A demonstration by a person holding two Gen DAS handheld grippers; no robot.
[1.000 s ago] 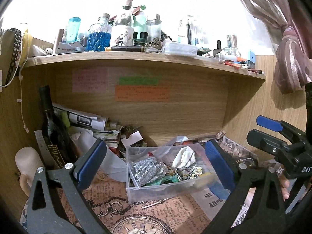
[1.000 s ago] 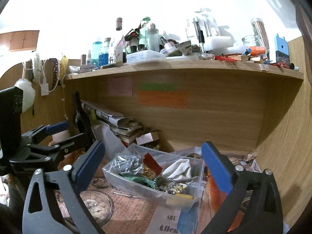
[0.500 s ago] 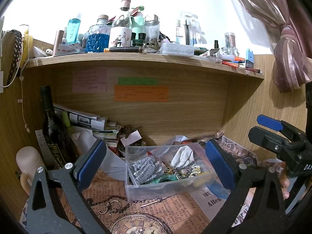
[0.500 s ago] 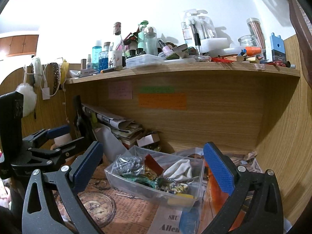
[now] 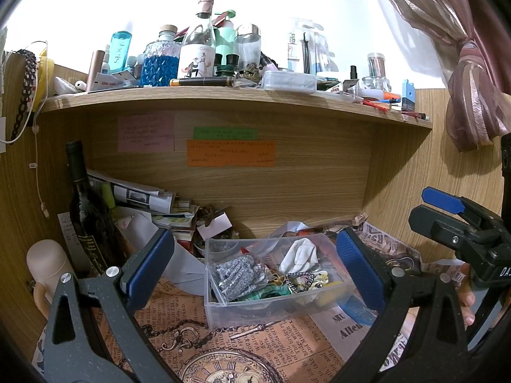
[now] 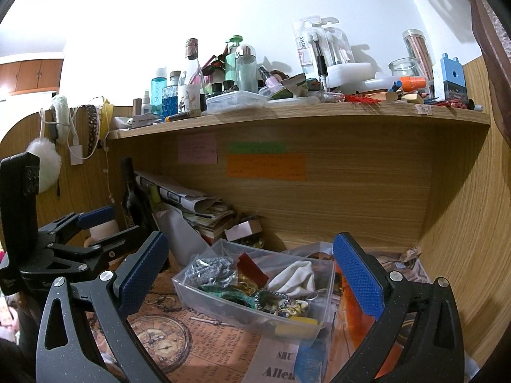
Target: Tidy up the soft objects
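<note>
- Your left gripper (image 5: 255,265) and right gripper (image 6: 250,266) both stand with jaws spread wide and hold nothing.
- Since a second ago both views have drawn back and risen a little; the clear plastic bin (image 5: 274,303) looks smaller, and nothing in it has shifted.
- The soft things lie inside that bin: a white cloth (image 5: 301,253), a grey sparkly scrunchie (image 5: 238,276) and a green one (image 6: 236,296), mixed with trinkets.
- I judge that you are between grasps; the pictures do not settle which item comes next.
</note>
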